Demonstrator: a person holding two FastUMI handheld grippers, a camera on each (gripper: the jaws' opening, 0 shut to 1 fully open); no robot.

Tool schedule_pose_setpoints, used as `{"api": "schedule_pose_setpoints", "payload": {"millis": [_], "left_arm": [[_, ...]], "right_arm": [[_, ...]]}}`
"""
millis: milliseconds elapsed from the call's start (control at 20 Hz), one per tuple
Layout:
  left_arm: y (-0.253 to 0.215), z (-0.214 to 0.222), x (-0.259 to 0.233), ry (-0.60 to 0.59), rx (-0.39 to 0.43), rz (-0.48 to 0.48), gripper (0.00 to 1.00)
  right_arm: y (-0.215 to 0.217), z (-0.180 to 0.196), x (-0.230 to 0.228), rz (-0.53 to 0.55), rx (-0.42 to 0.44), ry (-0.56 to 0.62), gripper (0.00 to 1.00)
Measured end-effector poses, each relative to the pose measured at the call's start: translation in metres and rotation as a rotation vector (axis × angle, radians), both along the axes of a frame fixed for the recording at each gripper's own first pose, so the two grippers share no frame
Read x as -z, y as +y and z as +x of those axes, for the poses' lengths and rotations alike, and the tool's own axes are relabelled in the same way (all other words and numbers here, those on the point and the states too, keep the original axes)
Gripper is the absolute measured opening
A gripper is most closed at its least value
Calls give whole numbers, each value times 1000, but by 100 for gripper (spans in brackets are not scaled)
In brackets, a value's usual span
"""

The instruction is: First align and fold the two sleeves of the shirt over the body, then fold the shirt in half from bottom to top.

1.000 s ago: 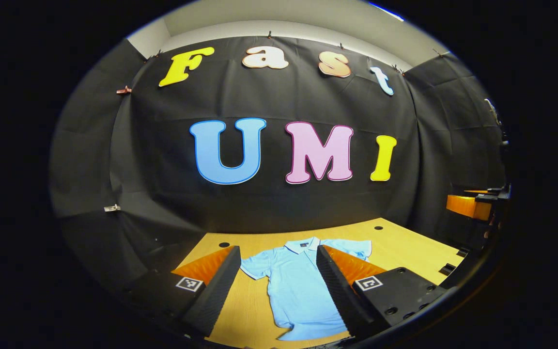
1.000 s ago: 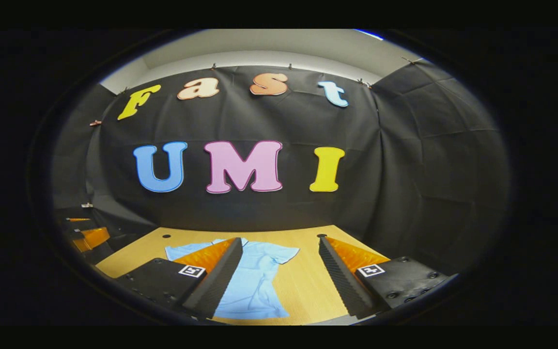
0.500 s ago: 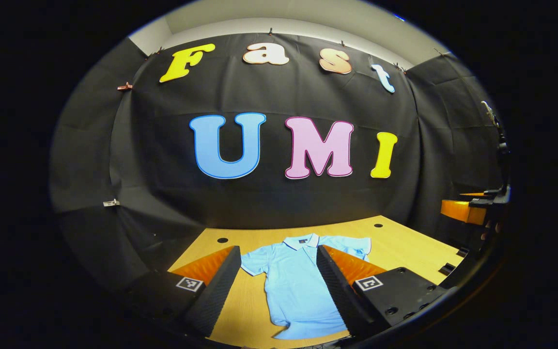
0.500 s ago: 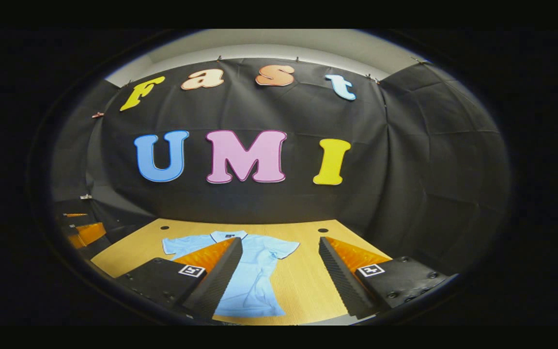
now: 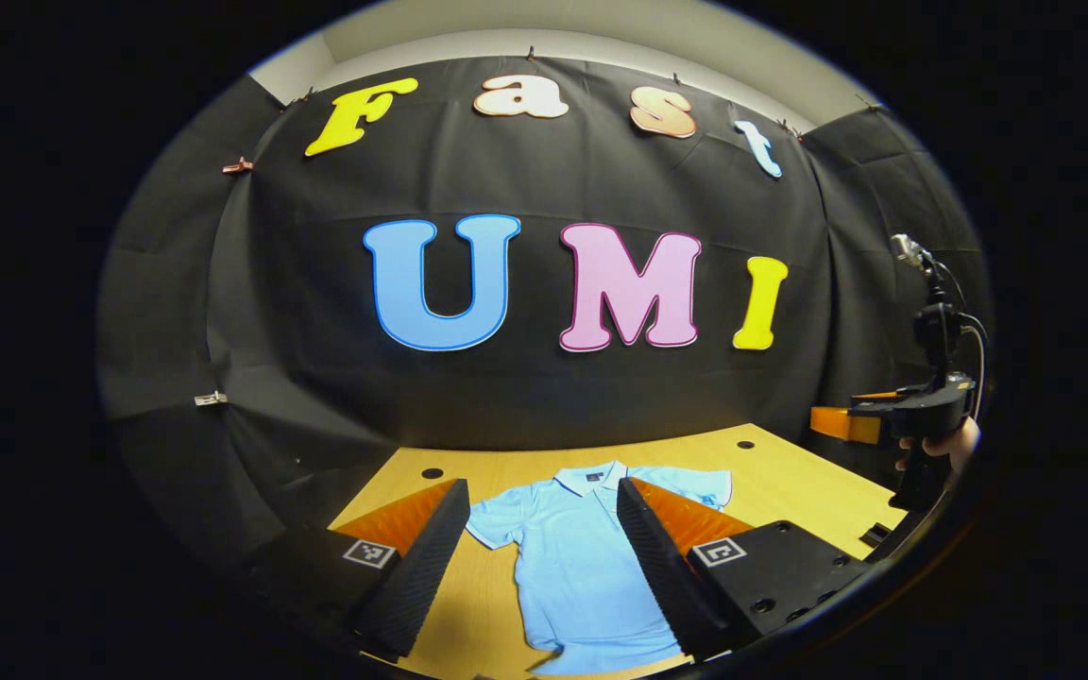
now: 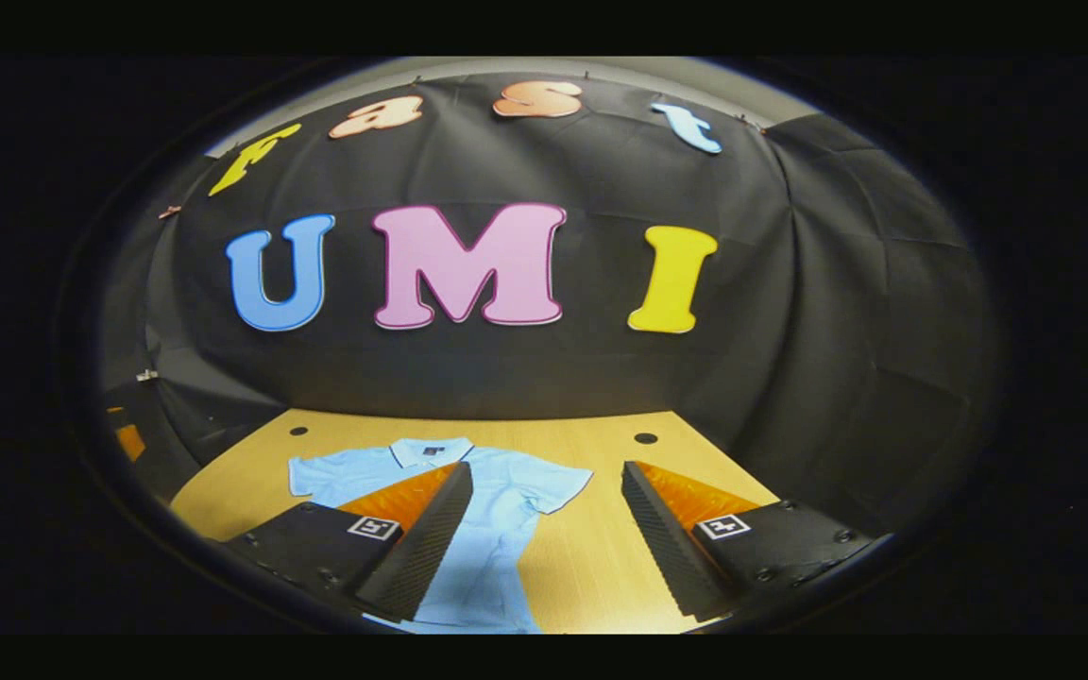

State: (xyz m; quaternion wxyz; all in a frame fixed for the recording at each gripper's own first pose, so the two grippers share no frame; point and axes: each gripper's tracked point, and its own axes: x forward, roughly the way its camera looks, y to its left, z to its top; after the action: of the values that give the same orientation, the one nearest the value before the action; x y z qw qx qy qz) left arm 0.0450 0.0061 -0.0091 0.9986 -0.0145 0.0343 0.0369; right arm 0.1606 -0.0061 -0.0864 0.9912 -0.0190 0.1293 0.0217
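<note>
Hovering wide open: left hand-held gripper (image 5: 539,557), right hand-held gripper (image 6: 544,538), above shirt (image 5: 582,567).

Light wooden table (image 5: 790,482) runs out ahead of the fingers and under them, grain visible, with a couple of small dark round holes (image 5: 433,472) near its far edge. Same table (image 6: 591,557) sits between the fingers in the right gripper view. Past the fingertips, black cloth wall (image 5: 544,397) hangs creased, held by small clips (image 5: 210,399) off left.
</note>
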Motion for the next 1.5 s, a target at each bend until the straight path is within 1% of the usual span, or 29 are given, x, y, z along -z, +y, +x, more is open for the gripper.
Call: {"api": "schedule_pose_setpoints", "payload": {"millis": [150,250,350,450,500,550,600,650,800,900,1000,1100,1150,1250,1300,1350,1400,1450,1500], "left_arm": [[2,10,3,26,-43,-4,98],[3,18,8,47,-78,-4,98],[2,27,15,74,-110,-6,98],[1,38,19,94,-145,-9,98],[-1,43,21,101,-163,-13,98],[-2,49,23,110,-180,-21,98],[-3,54,27,122,-198,-30,98],[-5,63,32,139,-215,-39,98],[-5,82,37,176,-257,-49,98],[-8,96,38,180,-269,-78,98],[-14,108,41,179,-255,-109,98],[-17,115,46,191,-239,-113,98],[-17,118,49,198,-236,-104,98],[-19,123,55,216,-217,-77,98],[-20,125,56,219,-208,-74,98],[-22,129,60,221,-199,-77,98],[-23,133,61,223,-186,-87,98],[-22,138,65,224,-180,-99,98],[-20,140,65,222,-180,-103,98]], "right_arm": [[-7,58,31,-36,-21,79,98],[-13,91,60,-27,-24,164,98],[-23,119,92,4,-5,253,98],[-31,147,125,8,-6,317,97],[-35,160,140,-10,-6,336,97],[-38,175,153,-27,-12,352,95],[-42,190,165,-43,-16,363,97],[-46,202,177,-61,-14,378,97],[-53,233,215,-64,0,435,98],[-58,248,239,-57,14,474,97],[-60,259,254,-55,31,486,97],[-60,267,265,-34,47,495,97],[-66,266,271,-34,67,512,97],[-63,255,288,19,66,596,97],[-62,259,288,22,68,573,97],[-62,260,289,12,65,576,94],[-58,260,289,21,53,568,96],[-54,263,289,24,51,563,87],[-54,264,289,30,47,559,75]]}}
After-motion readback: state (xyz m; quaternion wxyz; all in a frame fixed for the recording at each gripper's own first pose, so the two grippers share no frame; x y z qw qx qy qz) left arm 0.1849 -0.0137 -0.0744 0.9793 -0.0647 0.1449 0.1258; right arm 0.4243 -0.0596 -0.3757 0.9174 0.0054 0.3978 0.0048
